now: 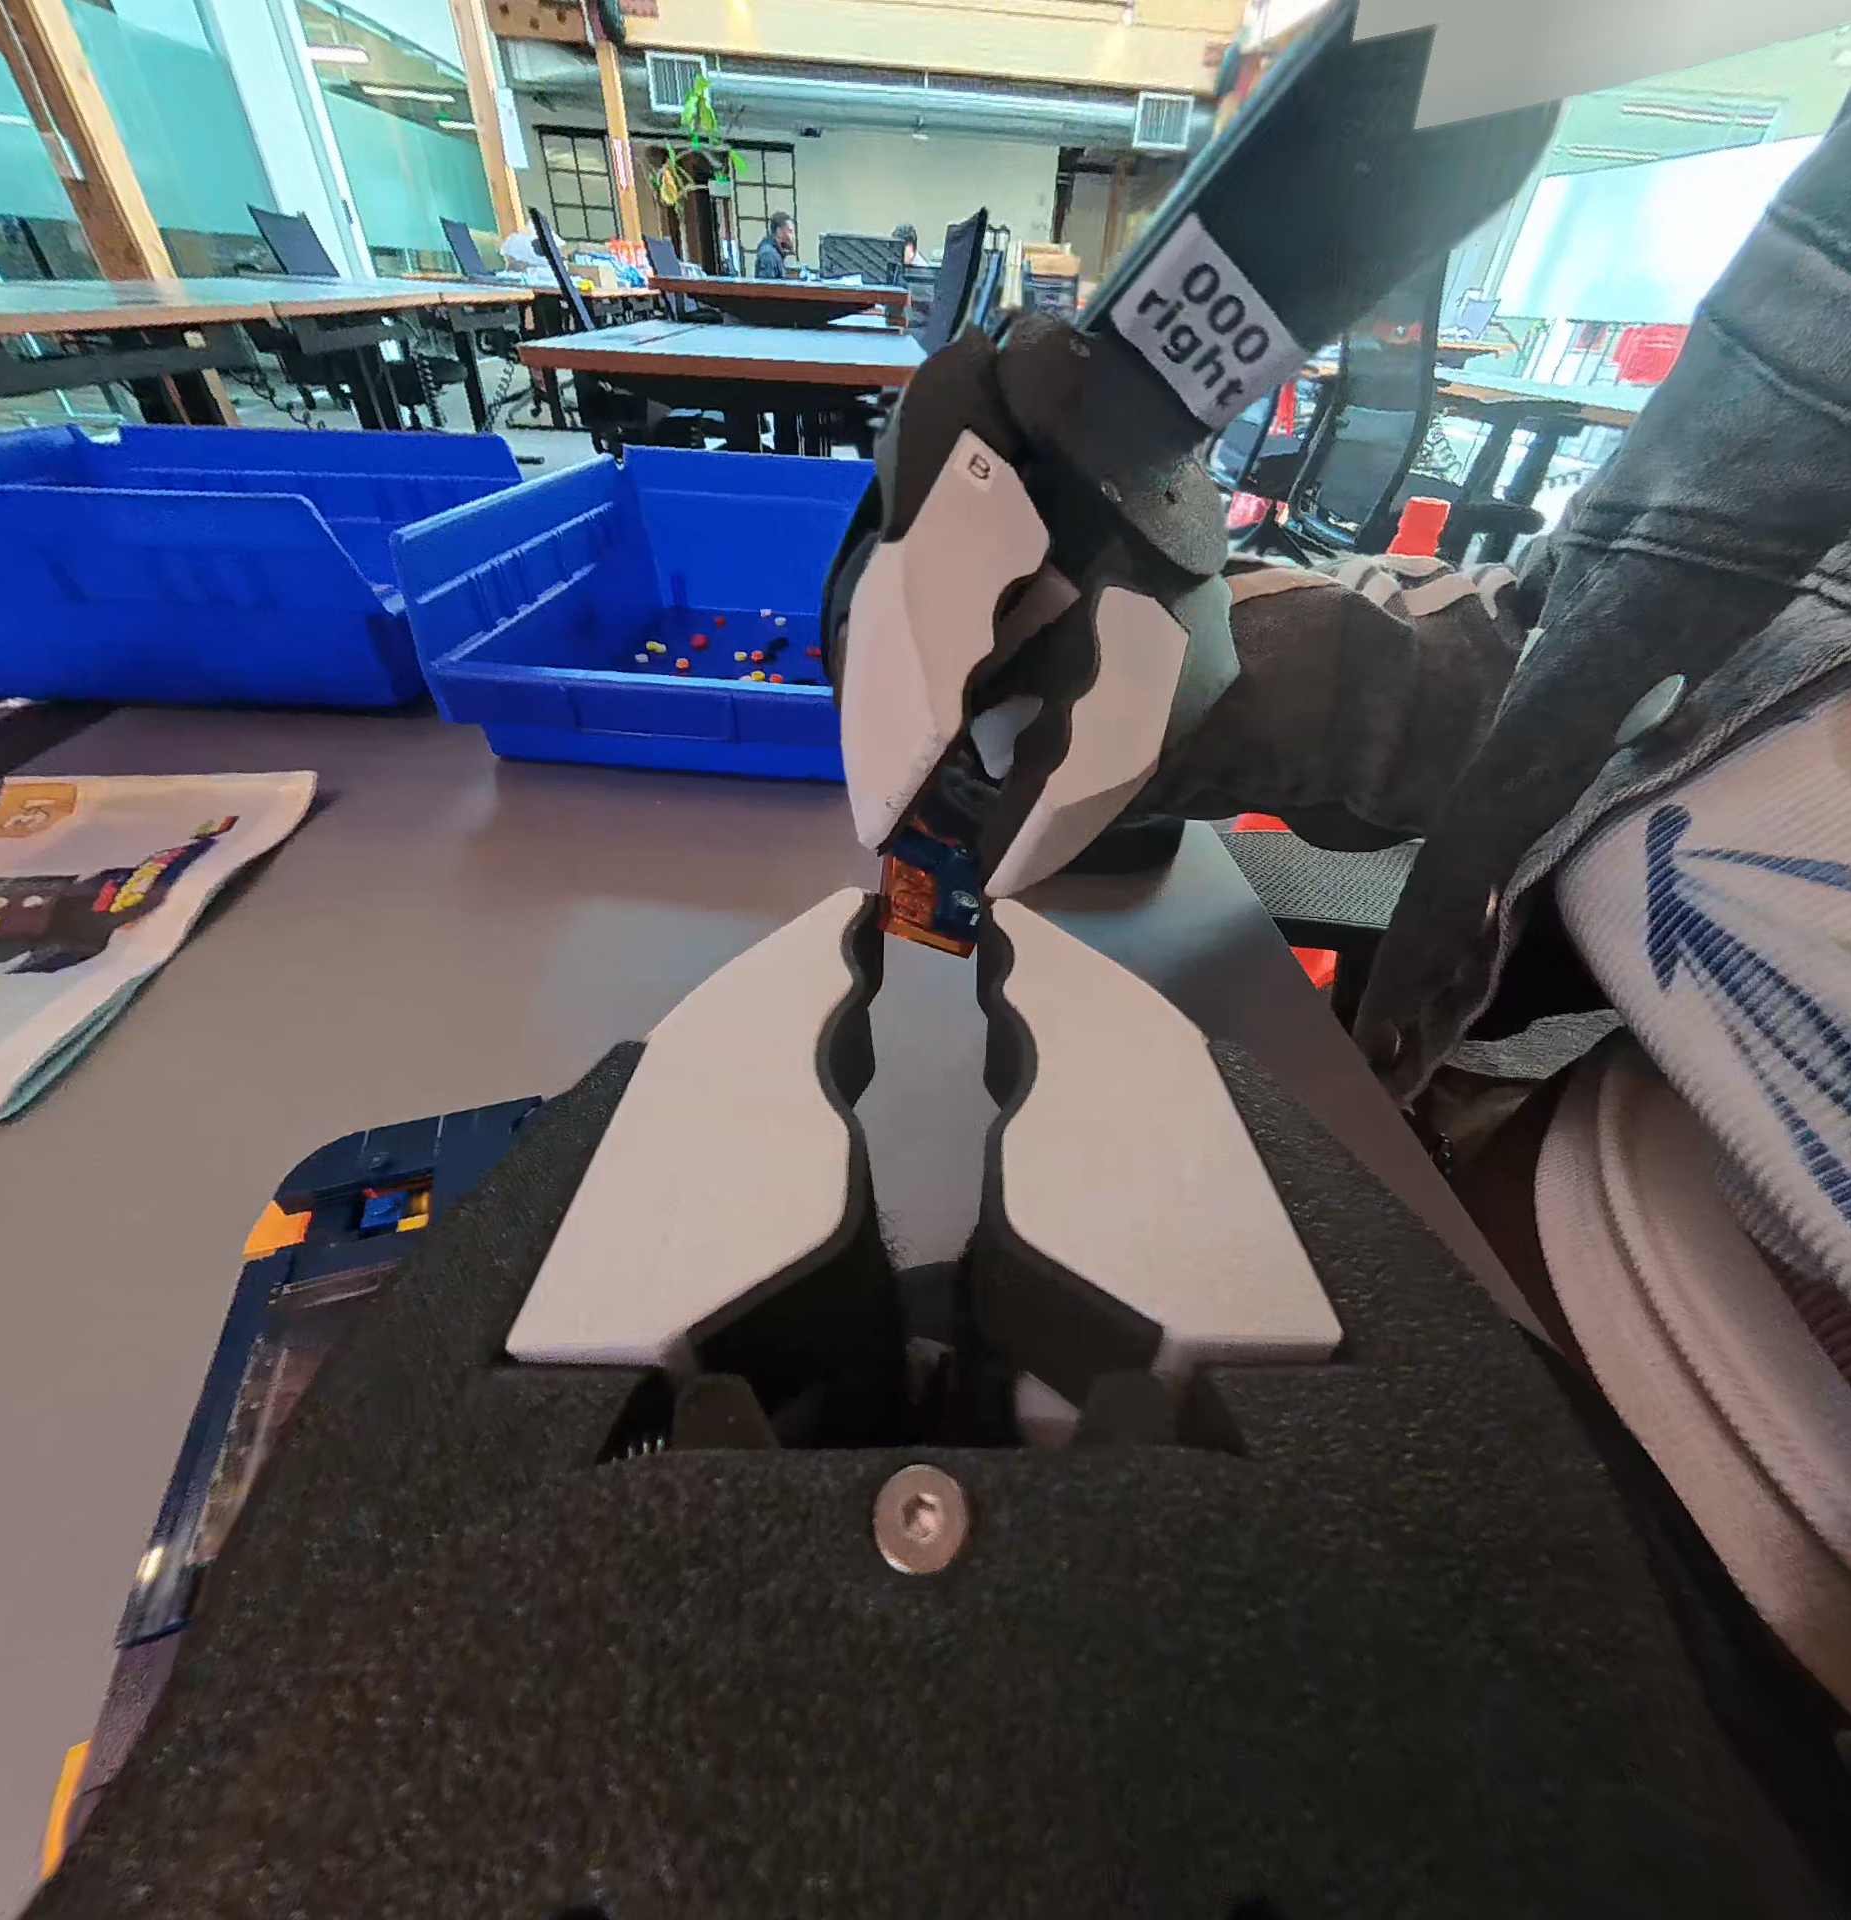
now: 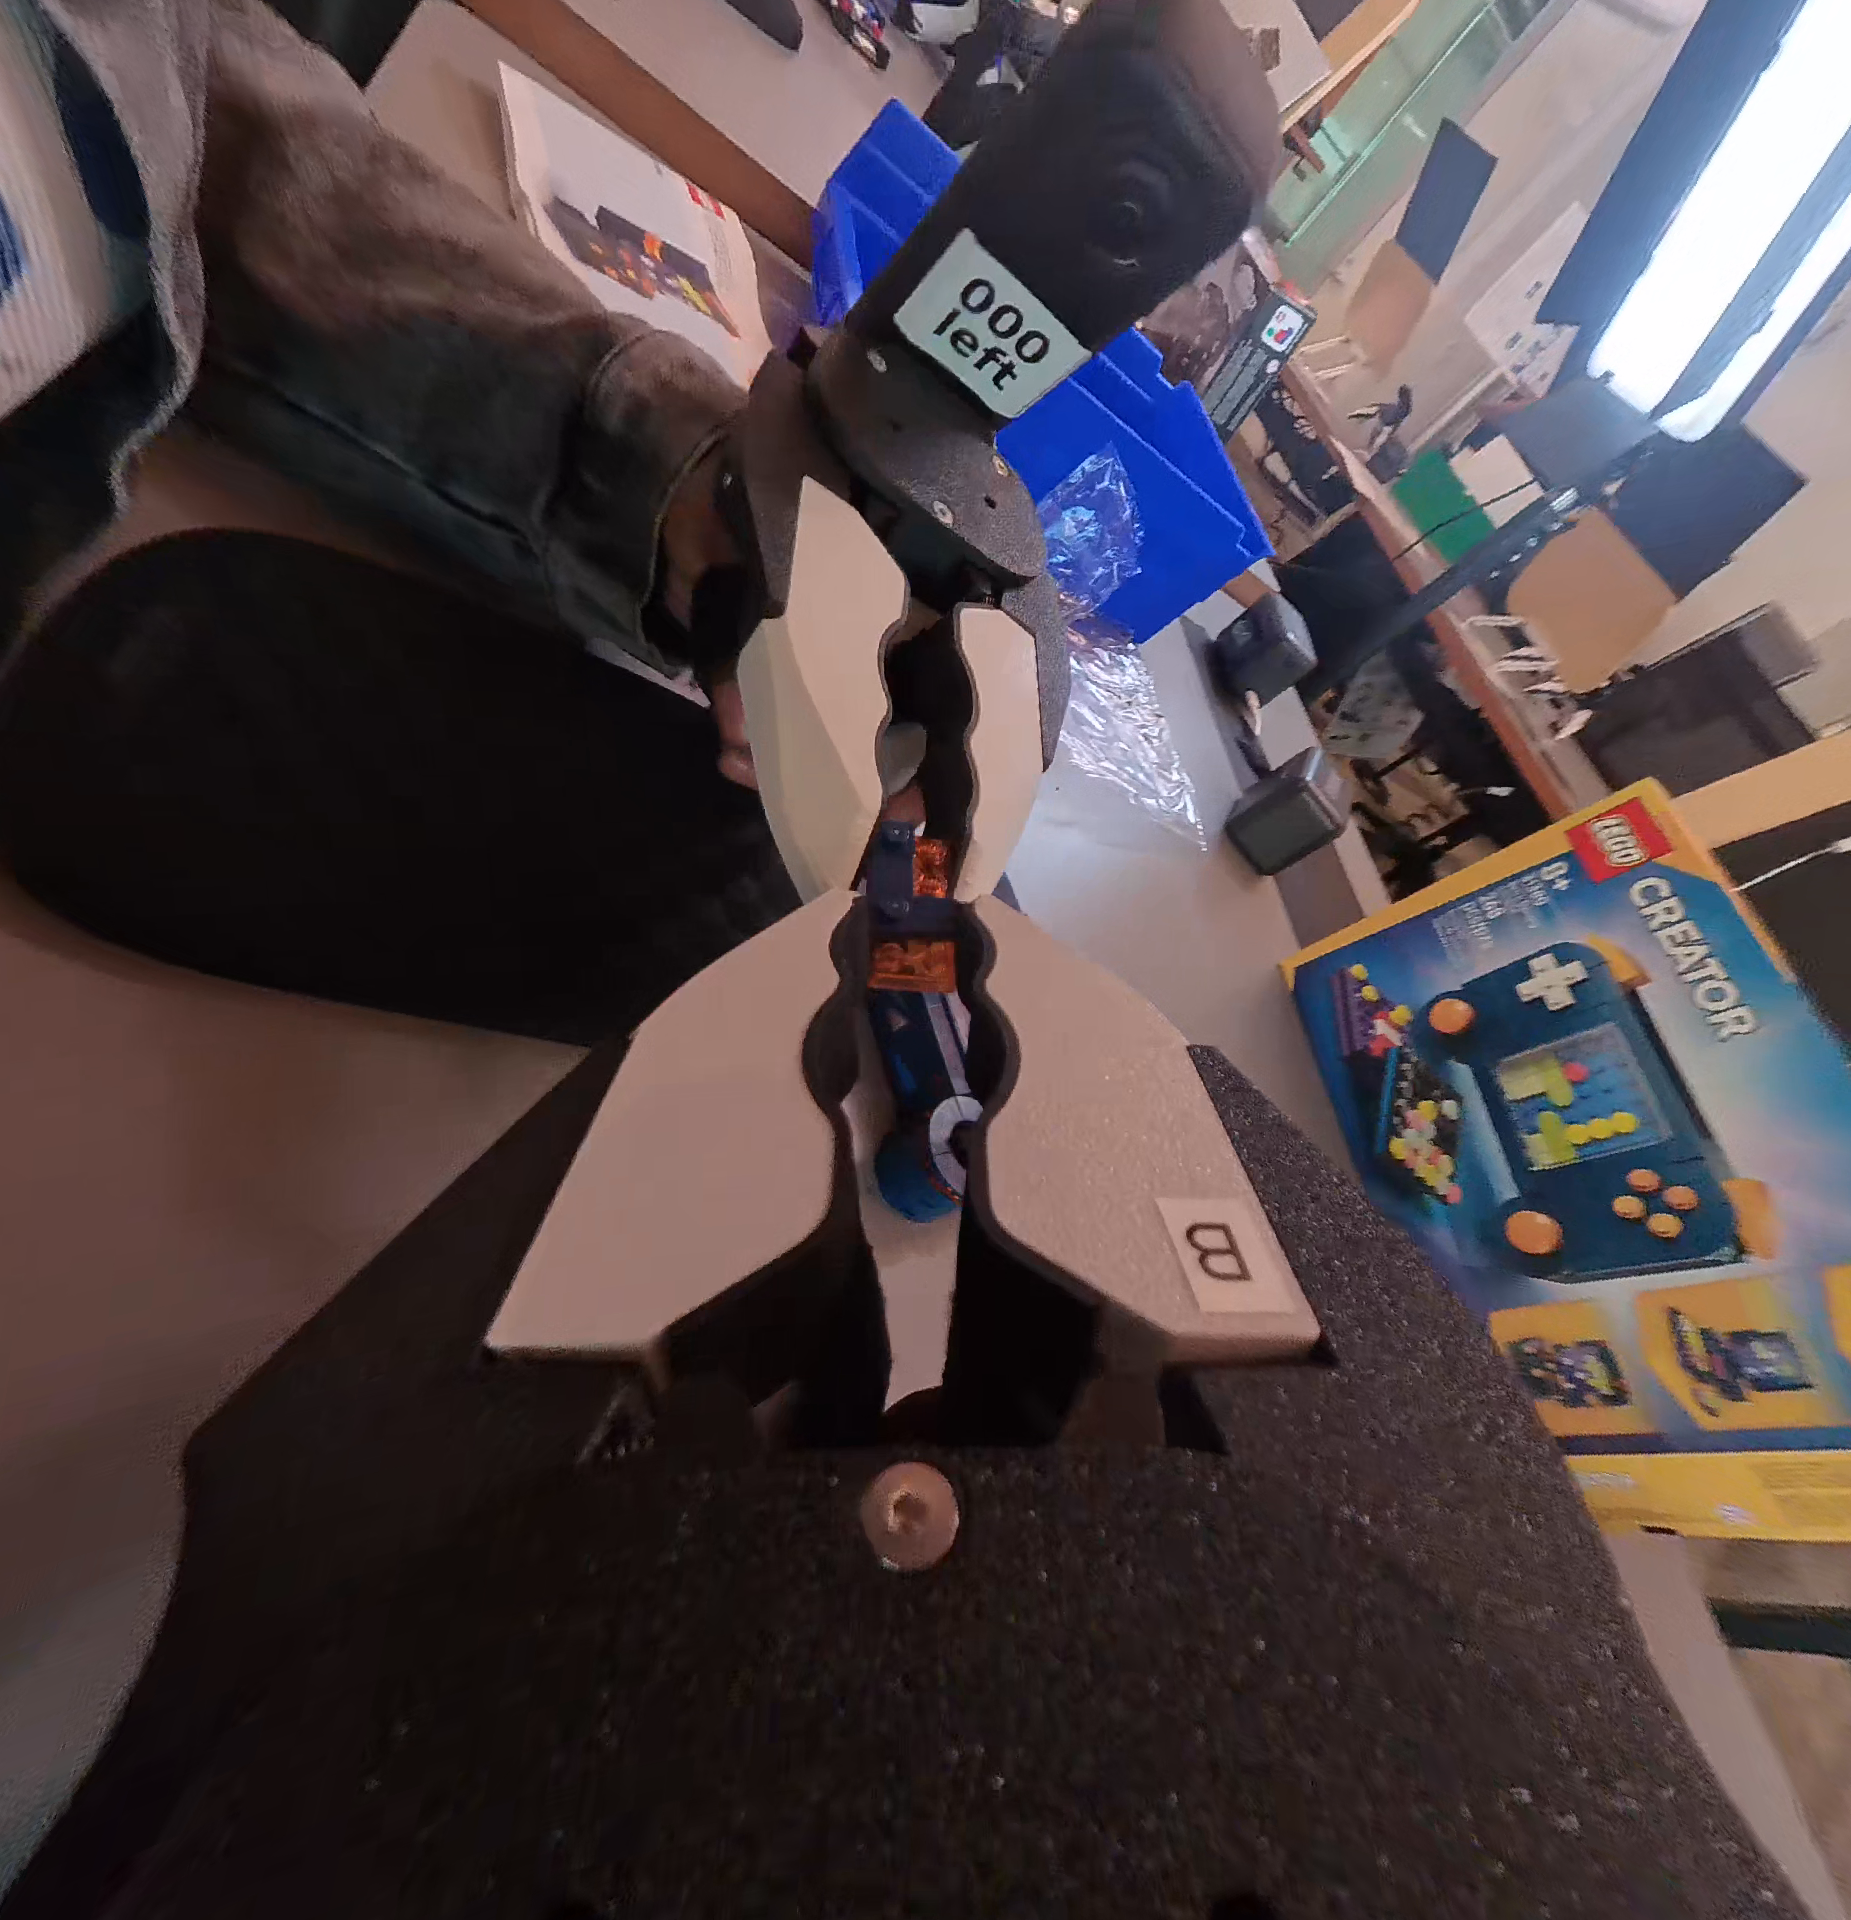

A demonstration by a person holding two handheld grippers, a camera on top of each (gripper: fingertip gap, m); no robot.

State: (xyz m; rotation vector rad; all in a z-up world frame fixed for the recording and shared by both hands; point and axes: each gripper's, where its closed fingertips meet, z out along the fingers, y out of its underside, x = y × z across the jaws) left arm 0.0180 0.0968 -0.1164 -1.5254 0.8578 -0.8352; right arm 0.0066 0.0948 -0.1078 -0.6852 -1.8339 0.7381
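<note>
Left gripper (image 1: 926, 914): white fingers closed on the near end of a small blue-and-orange brick assembly (image 1: 931, 899), held above the dark table (image 1: 464, 935).

Right gripper (image 1: 936, 857): fingers clamped on the same assembly's far end, tips almost meeting the left gripper's; from its own camera (image 2: 916, 925) the piece ran back between its fingers.

Beyond the assembly: blue bin (image 1: 630, 634) with small coloured studs (image 1: 713, 649) scattered inside; second blue bin (image 1: 194, 561) beside it.

Left of the assembly: open instruction booklet (image 1: 90, 914) lying flat.

Right of the assembly: boxed building set (image 2: 1586, 1143); crumpled clear plastic bag (image 2: 1118, 717) near it.
</note>
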